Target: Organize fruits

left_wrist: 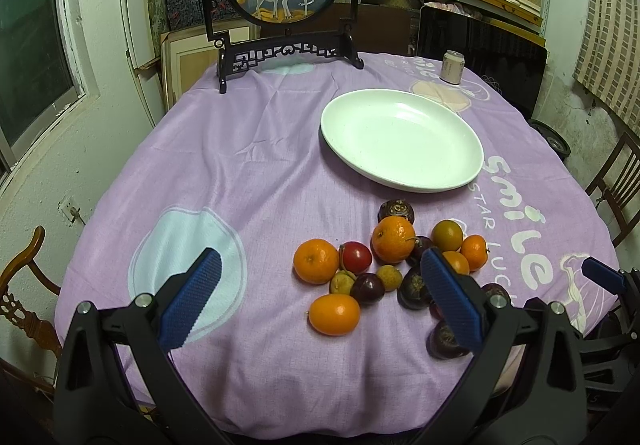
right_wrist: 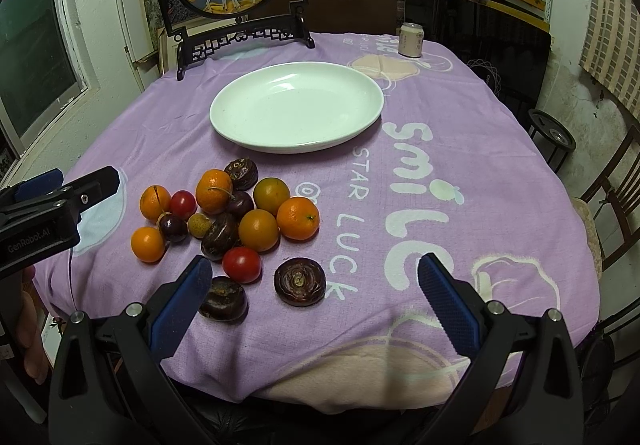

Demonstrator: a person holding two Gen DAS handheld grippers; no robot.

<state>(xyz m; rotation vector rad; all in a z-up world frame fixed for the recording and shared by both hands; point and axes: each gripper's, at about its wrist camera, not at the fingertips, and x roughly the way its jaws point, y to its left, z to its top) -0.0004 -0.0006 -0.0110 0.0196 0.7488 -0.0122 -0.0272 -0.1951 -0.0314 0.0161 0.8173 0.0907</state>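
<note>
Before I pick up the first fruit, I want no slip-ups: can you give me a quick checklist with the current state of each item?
1. Plate holds nothing: ok.
2. Left claw open, holding nothing: ok.
3. Right claw open, holding nothing: ok.
4. Fruit pile lies on the cloth, none on the plate: ok.
5. Can stands behind the plate, apart from it: ok.
6. Fruit firmness: cannot tell.

In the left wrist view, the left gripper's finger (left_wrist: 452, 301) covers part of the dark fruits (left_wrist: 416, 287) (kind unclear); the can's (right_wrist: 411, 40) print is too small to read.
</note>
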